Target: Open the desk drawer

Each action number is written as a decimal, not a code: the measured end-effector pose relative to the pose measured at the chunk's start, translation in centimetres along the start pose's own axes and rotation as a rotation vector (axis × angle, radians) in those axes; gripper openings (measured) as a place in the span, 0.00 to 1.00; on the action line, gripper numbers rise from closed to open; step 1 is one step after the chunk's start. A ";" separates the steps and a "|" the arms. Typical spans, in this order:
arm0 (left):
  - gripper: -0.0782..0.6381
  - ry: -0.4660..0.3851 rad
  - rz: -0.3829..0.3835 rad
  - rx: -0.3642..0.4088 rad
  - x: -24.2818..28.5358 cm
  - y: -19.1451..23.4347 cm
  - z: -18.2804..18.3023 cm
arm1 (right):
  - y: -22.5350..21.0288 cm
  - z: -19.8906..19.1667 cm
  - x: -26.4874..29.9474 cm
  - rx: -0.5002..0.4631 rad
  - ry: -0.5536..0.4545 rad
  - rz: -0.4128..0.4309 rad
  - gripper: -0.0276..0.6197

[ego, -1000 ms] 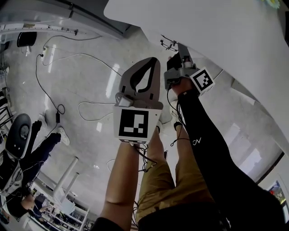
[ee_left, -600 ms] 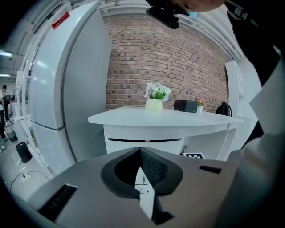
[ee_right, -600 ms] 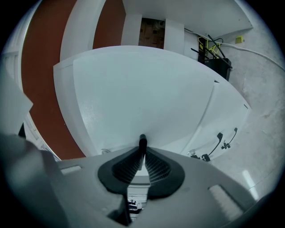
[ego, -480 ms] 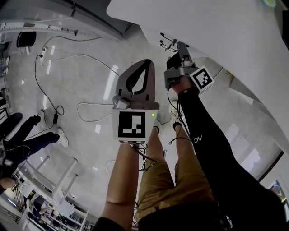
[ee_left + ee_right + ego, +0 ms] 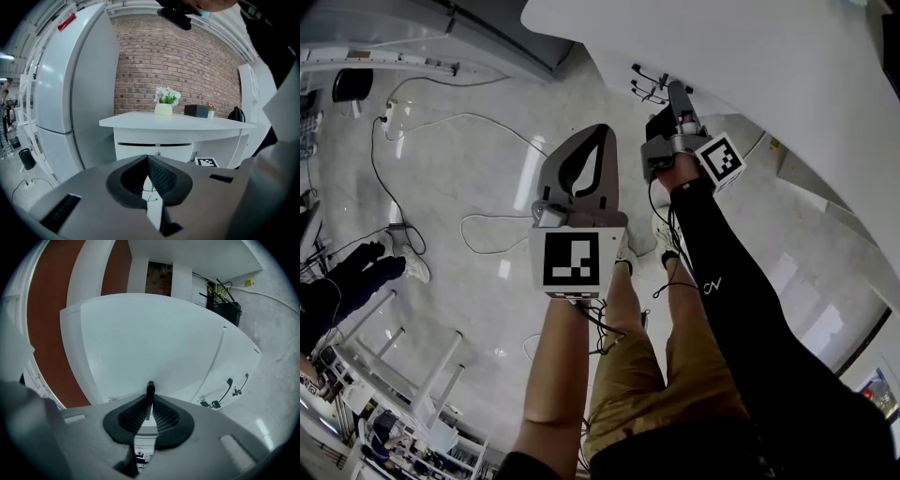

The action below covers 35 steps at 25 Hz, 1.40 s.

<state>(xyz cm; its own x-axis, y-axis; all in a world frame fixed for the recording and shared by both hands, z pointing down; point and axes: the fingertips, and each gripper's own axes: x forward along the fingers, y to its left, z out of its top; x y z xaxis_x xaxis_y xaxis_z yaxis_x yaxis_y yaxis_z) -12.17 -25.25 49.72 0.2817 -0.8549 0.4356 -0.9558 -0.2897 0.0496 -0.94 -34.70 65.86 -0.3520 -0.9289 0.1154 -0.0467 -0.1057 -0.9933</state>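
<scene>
A white desk [image 5: 750, 56] fills the upper right of the head view. My right gripper [image 5: 675, 91] reaches under its edge. In the right gripper view the white drawer front [image 5: 154, 338] stands close ahead, and my right gripper [image 5: 150, 397] is shut on a thin dark drawer handle [image 5: 150, 389] that sticks up between the pads. My left gripper [image 5: 603, 133] hangs over the floor, left of the right one and apart from the desk. In the left gripper view my left gripper [image 5: 147, 158] is shut with nothing in it, facing the desk [image 5: 178, 123] and its drawer [image 5: 154, 151].
Cables [image 5: 441, 122] run over the pale floor. A bystander's legs [image 5: 347, 281] show at the left edge. A tall white cabinet [image 5: 70, 93] stands left of the desk, which carries a flower pot [image 5: 164, 108] and a black box [image 5: 197, 110]. Other dark handles [image 5: 229, 387] show on a side panel.
The bystander at the left edge has shifted and the office chair there has left the view. Both grippers keep nearly the same place and stay shut.
</scene>
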 end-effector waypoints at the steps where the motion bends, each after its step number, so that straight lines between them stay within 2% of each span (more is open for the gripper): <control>1: 0.12 0.002 -0.002 0.001 0.0 0.0 -0.1 | -0.2 0.0 0.0 0.005 0.002 -0.002 0.10; 12: 0.12 0.010 -0.017 0.026 -0.7 -0.3 -0.2 | 0.1 -1.1 -1.3 0.027 -0.012 -0.016 0.09; 22: 0.12 0.007 -0.029 -0.003 -1.8 -0.5 -0.8 | -0.5 -1.8 -2.5 0.008 0.004 -0.024 0.09; 27: 0.12 0.023 -0.029 0.027 -2.3 -0.8 -1.1 | -0.1 -2.4 -3.1 0.013 0.004 -0.035 0.09; 35: 0.12 0.021 -0.043 0.034 -2.5 -0.3 -0.9 | -0.2 -3.4 -3.9 0.001 0.009 -0.030 0.09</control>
<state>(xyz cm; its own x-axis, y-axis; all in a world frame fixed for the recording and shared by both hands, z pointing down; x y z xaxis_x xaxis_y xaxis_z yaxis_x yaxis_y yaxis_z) -12.68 -22.60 49.45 0.3206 -0.8324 0.4521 -0.9394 -0.3408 0.0387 -2.78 -29.82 65.62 -0.3585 -0.9221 0.1455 -0.0564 -0.1342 -0.9893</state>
